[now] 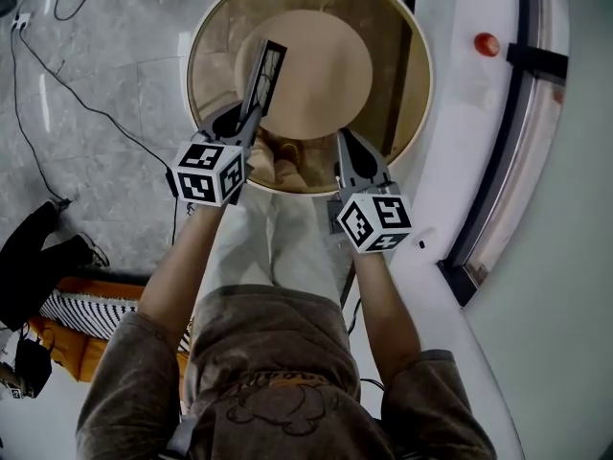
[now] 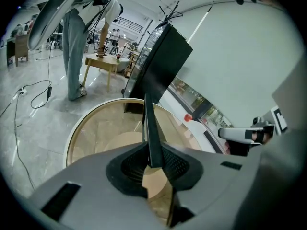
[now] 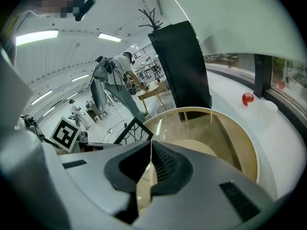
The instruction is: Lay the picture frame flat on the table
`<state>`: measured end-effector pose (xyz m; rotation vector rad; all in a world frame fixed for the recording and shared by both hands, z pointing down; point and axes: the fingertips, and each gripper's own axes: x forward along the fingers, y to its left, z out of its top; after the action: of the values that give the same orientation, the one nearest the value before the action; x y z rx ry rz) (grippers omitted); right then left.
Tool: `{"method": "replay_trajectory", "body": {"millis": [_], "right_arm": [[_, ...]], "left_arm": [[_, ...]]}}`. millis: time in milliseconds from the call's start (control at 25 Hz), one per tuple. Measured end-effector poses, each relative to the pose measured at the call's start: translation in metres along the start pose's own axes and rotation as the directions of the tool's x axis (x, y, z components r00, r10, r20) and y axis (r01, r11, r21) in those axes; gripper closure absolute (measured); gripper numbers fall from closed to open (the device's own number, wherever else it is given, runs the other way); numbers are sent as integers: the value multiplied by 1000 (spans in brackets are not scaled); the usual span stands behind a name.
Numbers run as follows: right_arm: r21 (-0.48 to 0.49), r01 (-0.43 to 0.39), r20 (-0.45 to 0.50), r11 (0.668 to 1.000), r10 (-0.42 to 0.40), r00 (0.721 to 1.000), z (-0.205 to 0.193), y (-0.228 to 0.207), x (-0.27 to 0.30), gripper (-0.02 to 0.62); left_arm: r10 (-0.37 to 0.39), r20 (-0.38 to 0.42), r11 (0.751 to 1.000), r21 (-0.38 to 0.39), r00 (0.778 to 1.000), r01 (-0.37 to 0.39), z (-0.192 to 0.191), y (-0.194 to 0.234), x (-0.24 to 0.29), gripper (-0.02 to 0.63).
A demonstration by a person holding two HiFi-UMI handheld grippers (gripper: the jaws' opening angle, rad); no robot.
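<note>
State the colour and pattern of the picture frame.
The picture frame is black with a web-like line pattern, best seen in the right gripper view.

The left gripper's (image 1: 251,115) jaws are covering the lower edge of the picture frame (image 1: 265,73). In the left gripper view the frame is presenting only its thin edge, so its face is not showing. The right gripper's (image 3: 150,147) own body is hiding the frame's lower part in the right gripper view. Both grippers are masking stretches of the round counter's (image 1: 422,75) near rim. A small red thing (image 1: 487,43) is appearing too small to identify. The head view's left edge is cropping a bystander (image 1: 38,257).
</note>
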<state>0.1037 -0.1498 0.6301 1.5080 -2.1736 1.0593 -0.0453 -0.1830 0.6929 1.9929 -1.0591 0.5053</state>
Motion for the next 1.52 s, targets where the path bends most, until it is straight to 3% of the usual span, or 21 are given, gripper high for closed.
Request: {"method": "replay_trajectory", "body": {"millis": [880,1520], "right_arm": [[28,5,-25,1000,-4,1000,-22,2,2,574],[31,-4,-47,1000,5,999,-36,4,2,574]], "left_arm": [[-16,-2,995,-93,1000,16,-34,15,22,528],[36,7,997,-72,999,-36,-44,29,25,528]]}}
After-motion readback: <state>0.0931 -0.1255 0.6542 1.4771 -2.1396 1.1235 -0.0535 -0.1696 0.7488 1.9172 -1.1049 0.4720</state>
